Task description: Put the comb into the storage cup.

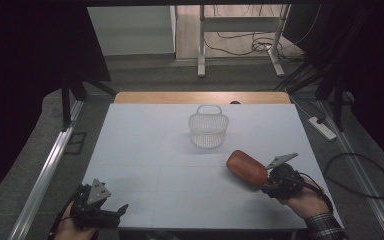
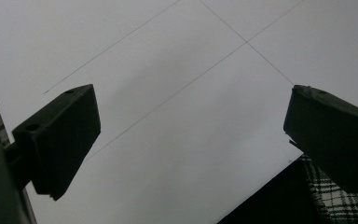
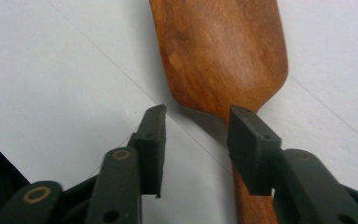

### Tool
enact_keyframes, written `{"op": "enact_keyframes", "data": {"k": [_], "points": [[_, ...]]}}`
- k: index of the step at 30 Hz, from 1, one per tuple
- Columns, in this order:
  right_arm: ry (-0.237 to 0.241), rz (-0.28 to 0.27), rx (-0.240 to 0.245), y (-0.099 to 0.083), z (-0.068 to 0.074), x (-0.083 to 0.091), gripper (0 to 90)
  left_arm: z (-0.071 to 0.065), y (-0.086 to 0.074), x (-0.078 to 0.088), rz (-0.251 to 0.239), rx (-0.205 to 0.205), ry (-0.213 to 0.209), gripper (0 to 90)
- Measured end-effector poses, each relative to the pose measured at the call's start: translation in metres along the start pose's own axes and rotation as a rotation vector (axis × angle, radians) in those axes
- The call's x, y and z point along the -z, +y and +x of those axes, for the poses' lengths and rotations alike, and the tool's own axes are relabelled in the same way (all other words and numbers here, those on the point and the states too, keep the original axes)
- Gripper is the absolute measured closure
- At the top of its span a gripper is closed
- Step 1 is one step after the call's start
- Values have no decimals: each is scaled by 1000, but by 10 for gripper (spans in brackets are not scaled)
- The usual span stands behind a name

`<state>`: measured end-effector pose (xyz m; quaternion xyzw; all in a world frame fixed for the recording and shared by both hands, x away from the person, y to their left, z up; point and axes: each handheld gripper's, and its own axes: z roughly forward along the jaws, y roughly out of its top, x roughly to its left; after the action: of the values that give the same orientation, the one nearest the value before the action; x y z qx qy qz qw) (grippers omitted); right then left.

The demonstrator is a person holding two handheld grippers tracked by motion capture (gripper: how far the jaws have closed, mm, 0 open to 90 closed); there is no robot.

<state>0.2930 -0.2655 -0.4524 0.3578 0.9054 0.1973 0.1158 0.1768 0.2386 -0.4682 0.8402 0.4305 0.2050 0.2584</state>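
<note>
Down at the near edge of the table [image 1: 145,150], the left gripper [image 1: 111,211] sits with its jaws spread wide over bare surface. The right gripper [image 3: 196,140] has its jaws parted, with the wooden brush [image 1: 247,168] lying beside one jaw, handle toward the hand. Farther back stands the white wire basket [image 1: 208,127], well apart from both.

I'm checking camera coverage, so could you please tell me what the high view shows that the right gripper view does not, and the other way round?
High view: a white wire basket standing toward the far middle of the table, the left gripper open near the front left corner, and cables on the floor beyond. Right gripper view: the right gripper close up, jaws apart, the wooden paddle narrowing to a neck behind one jaw. Shared: the paddle and the white table top.
</note>
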Motion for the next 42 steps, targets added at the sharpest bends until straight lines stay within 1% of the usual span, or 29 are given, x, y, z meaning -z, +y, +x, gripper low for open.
{"op": "enact_keyframes", "data": {"k": [4,5,8,14,16,21,22,25,26,27,31,32,36,38,39,42], "points": [[-1,-18,-4,0,-1,4,465,0,0,0,0,-1,0,46],[-5,-24,-3,0,-2,5,428,0,0,0,0,-2,0,46],[2,-33,-24,-2,-5,8,356,0,0,0,3,-4,0,46],[-10,-43,-61,-7,-12,10,219,0,0,0,4,-4,1,46],[-13,-50,-83,-9,-15,11,184,0,0,0,4,-5,2,46],[5,-73,-119,-12,-22,14,109,0,0,0,1,0,-1,45],[3,-83,-119,-13,-23,14,79,1,0,0,0,2,-1,45],[4,-93,-121,-14,-25,14,32,1,0,0,-1,5,-3,42],[1,-98,-120,-14,-26,13,13,1,0,1,-7,13,-5,41],[-4,-103,-122,-14,-27,13,0,2,0,1,-7,14,-7,40],[-10,-120,-124,-15,-29,13,0,4,-1,2,-22,35,-17,37],[-10,-120,-124,-15,-29,13,0,4,-1,2,-22,35,-17,36],[-12,-142,-135,-14,-31,13,0,7,-2,3,-40,64,-32,33],[-11,-141,-145,-13,-31,13,0,7,-3,3,-42,67,-33,33],[-12,-150,-148,-13,-31,13,0,7,-2,3,-35,59,-31,33],[-10,-163,-143,-12,-31,12,0,6,-2,2,-30,50,-25,33]]}}
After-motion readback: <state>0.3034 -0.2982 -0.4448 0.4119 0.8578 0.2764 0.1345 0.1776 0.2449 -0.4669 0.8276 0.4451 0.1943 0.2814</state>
